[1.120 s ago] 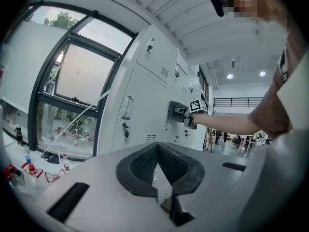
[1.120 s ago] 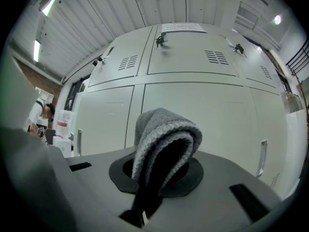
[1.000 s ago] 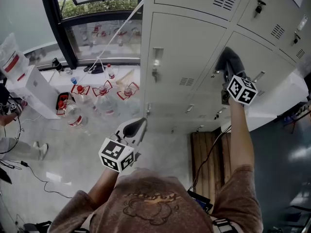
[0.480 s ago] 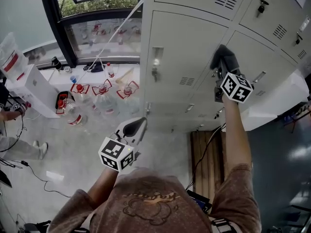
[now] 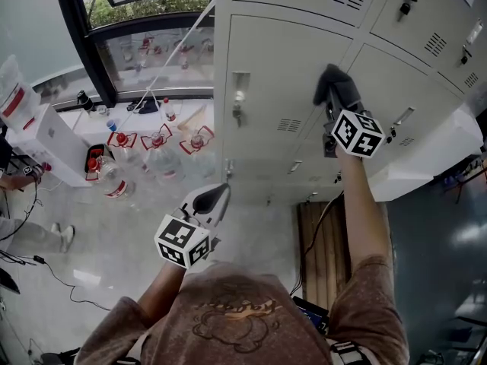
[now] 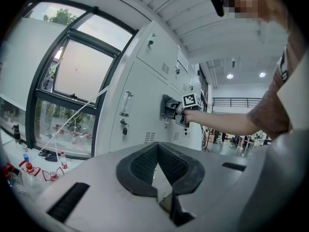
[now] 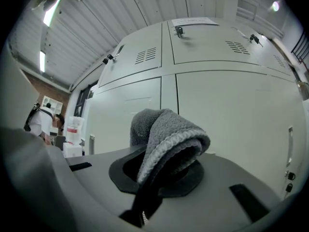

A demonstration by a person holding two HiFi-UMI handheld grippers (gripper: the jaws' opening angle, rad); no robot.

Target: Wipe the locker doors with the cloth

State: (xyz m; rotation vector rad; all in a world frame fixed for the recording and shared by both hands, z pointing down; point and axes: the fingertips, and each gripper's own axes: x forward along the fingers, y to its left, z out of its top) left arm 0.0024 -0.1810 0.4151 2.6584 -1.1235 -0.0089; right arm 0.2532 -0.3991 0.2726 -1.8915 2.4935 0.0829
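Light grey locker doors [image 5: 281,59] fill the top of the head view. A dark grey cloth [image 5: 332,82] is pressed flat against one door, with my right gripper [image 5: 332,101] shut on it just right of the seam between two doors. In the right gripper view the folded cloth [image 7: 164,134] bulges out of the right gripper [image 7: 161,163], close to the door [image 7: 231,110]. My left gripper [image 5: 215,195] hangs low and away from the lockers, shut, with nothing in it. The left gripper view shows its own tips [image 6: 158,146] and the cloth [image 6: 169,108] on the door.
Several water bottles [image 5: 160,162] and a white box [image 5: 53,143] stand on the floor under the window at left. A person [image 5: 15,204] is at the far left edge. Wooden slats [image 5: 327,249] lie below the lockers. Keys and handles [image 5: 240,101] stick out from the doors.
My right gripper has slid the cloth leftward and slightly up across the locker door. My left gripper has stayed where it was.
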